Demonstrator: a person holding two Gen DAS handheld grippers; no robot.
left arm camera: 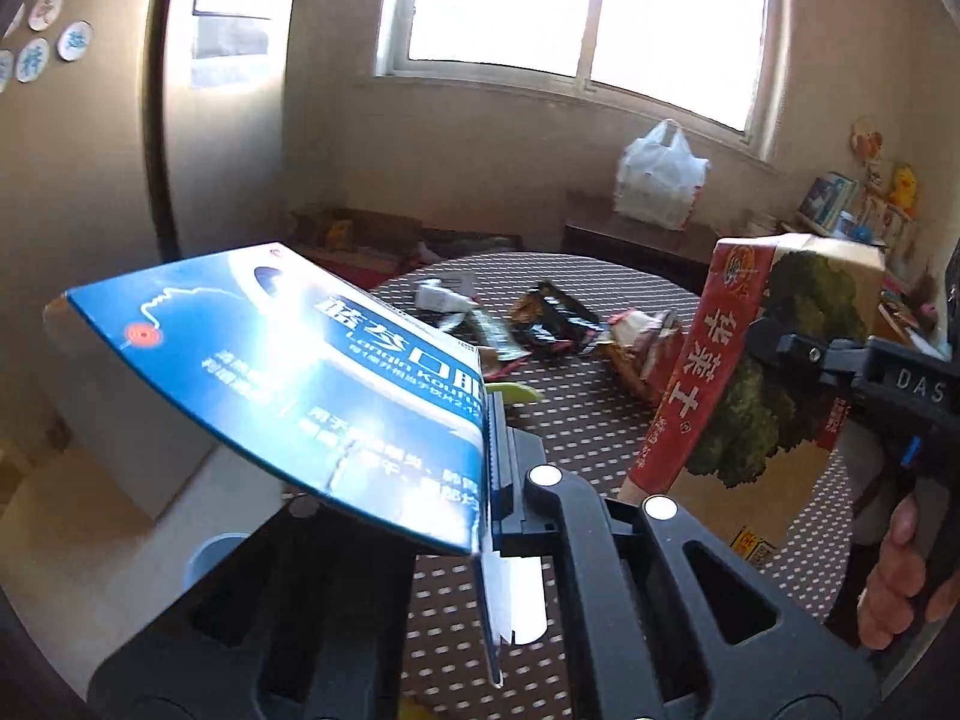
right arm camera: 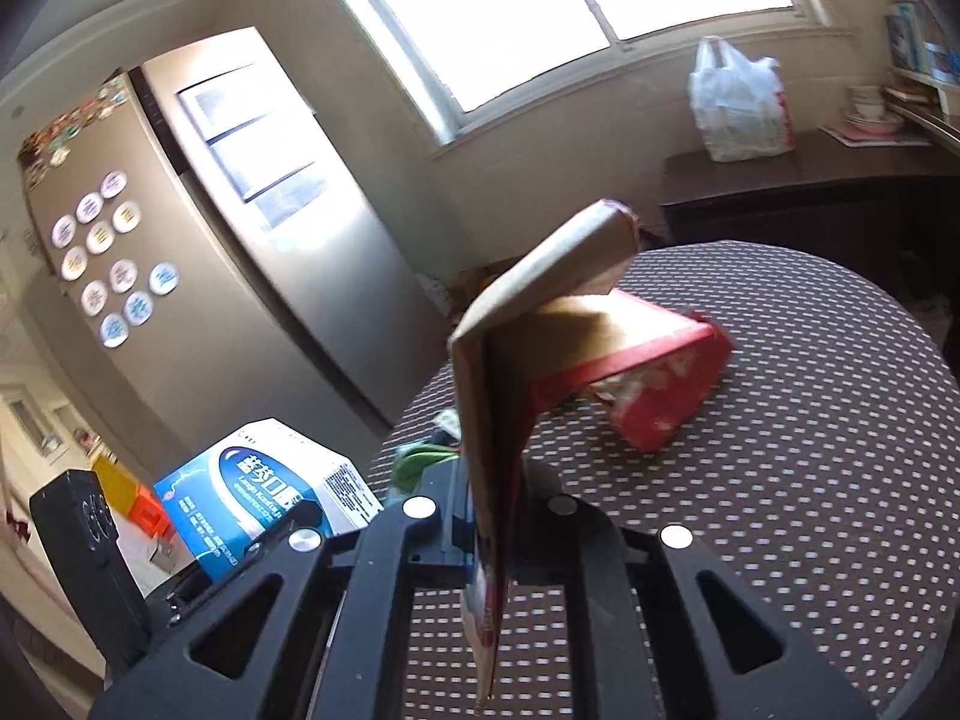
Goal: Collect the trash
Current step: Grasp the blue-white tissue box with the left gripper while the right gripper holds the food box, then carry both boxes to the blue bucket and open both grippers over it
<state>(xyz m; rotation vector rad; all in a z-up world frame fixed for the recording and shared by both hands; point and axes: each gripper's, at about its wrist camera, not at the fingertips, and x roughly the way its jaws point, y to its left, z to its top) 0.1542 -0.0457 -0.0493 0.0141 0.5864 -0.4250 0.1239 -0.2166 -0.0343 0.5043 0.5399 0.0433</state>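
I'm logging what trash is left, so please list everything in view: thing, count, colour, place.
blue box: 1, blue and white, held over the table's left edge
brown carton: 1, brown with red band, held above the table
wrappers: several, dark and red, far side of table
table: 1, brown, white-dotted
plastic bag: 1, white, dark sideboard
fridge: 1, silver, left
left gripper: shut on blue box
right gripper: shut on brown carton

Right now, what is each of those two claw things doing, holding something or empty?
Left gripper: closed, pinching the flap of a blue medicine box.
Right gripper: closed, pinching the wall of a red and brown carton.
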